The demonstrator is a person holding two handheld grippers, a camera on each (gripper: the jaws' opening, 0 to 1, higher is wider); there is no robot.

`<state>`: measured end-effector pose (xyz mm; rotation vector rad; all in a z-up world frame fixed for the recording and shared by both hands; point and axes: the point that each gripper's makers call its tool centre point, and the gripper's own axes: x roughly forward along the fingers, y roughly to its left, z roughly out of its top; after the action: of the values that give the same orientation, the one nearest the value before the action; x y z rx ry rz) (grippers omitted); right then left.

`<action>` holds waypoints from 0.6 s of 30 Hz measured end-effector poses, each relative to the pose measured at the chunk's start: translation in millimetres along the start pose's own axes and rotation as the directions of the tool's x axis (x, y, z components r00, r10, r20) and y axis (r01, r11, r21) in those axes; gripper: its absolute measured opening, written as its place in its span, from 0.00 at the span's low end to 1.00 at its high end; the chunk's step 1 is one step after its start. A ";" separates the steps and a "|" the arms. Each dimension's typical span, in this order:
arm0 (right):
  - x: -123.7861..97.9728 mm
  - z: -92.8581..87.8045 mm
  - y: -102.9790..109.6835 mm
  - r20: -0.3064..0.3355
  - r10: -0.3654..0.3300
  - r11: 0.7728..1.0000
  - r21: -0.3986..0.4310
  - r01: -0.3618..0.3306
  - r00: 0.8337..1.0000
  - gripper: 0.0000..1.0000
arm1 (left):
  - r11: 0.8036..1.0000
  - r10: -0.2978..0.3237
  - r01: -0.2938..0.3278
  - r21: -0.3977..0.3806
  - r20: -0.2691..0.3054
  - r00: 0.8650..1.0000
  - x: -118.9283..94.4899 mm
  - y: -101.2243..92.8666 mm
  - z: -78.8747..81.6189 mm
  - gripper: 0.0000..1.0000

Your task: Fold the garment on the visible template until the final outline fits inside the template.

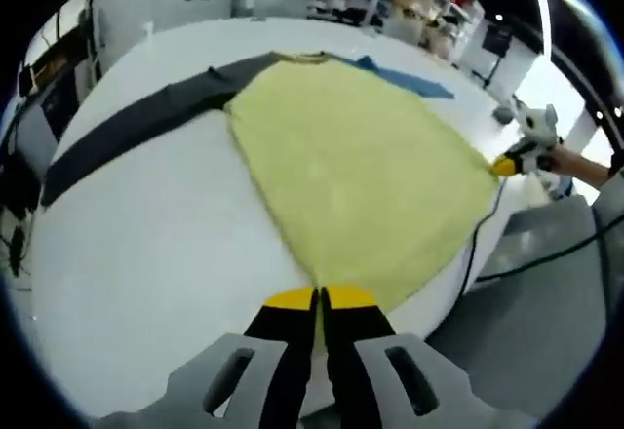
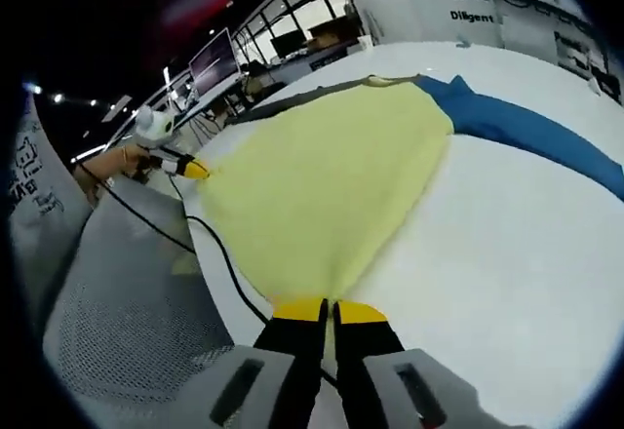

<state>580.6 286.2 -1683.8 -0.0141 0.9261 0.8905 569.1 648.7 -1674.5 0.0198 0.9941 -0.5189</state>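
The yellow garment (image 1: 361, 175) lies spread on the white table (image 1: 146, 253). The left gripper (image 1: 320, 299) and right gripper (image 2: 330, 312) each pinch a hem corner. A dark sleeve (image 1: 136, 122) shows leftward, a blue sleeve (image 2: 526, 127) rightward; a black cable (image 2: 210, 253) crosses the table edge.

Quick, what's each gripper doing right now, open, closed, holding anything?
Left gripper: closed, pinching the hem corner of the yellow garment.
Right gripper: closed, pinching the garment's other hem corner.

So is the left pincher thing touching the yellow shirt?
Touching. In the left gripper view, the left gripper has its yellow-tipped jaws closed on the hem corner of the yellow garment.
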 end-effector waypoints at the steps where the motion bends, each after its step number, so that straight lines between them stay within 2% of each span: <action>1: -1.1 -1.2 -0.4 -0.002 -0.001 1.000 -0.002 0.001 1.000 0.00 | 1.000 0.006 -0.006 0.000 -0.003 1.000 -0.9 3.1 -2.2 0.00; 4: -3.5 -1.0 -1.8 0.010 -0.006 1.000 0.006 0.006 1.000 0.00 | 1.000 0.015 -0.015 -0.004 -0.001 1.000 -3.7 8.6 -5.4 0.00; 5: -3.9 -0.2 -2.2 0.015 -0.018 1.000 0.018 0.018 1.000 0.00 | 0.998 0.010 -0.007 -0.060 0.040 0.999 -5.7 9.3 -1.4 0.01; 7: -4.7 1.3 -4.5 0.026 -0.036 0.999 0.014 0.036 0.999 0.00 | 0.994 0.012 -0.004 -0.108 0.074 0.997 -8.3 13.9 1.5 0.04; 12: -13.0 5.7 -9.1 0.058 -0.100 0.995 0.008 0.100 0.993 0.03 | 0.992 0.057 -0.044 -0.119 0.112 0.992 -14.5 25.2 7.9 0.08; 14: -15.8 11.9 -23.7 0.096 -0.179 0.983 -0.033 0.183 0.979 0.11 | 0.992 0.078 -0.064 -0.110 0.133 0.988 -15.6 36.5 11.8 0.10; 15: -17.7 16.3 -27.7 0.112 -0.198 0.974 -0.087 0.208 0.974 0.17 | 0.991 0.096 -0.078 -0.109 0.166 0.981 -15.4 43.2 16.5 0.13; 16: -19.9 20.5 -30.6 0.123 -0.216 0.967 -0.108 0.229 0.969 0.23 | 0.987 0.122 -0.097 -0.131 0.202 0.972 -15.6 50.3 22.0 0.14; 18: -21.4 24.6 -36.7 0.142 -0.229 0.965 -0.099 0.244 0.963 0.28 | 0.984 0.140 -0.109 -0.138 0.239 0.961 -17.6 59.3 28.4 0.17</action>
<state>616.0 257.1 -1666.2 -0.1622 0.7335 0.7121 609.3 700.9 -1657.4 -0.0911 0.7723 -0.3330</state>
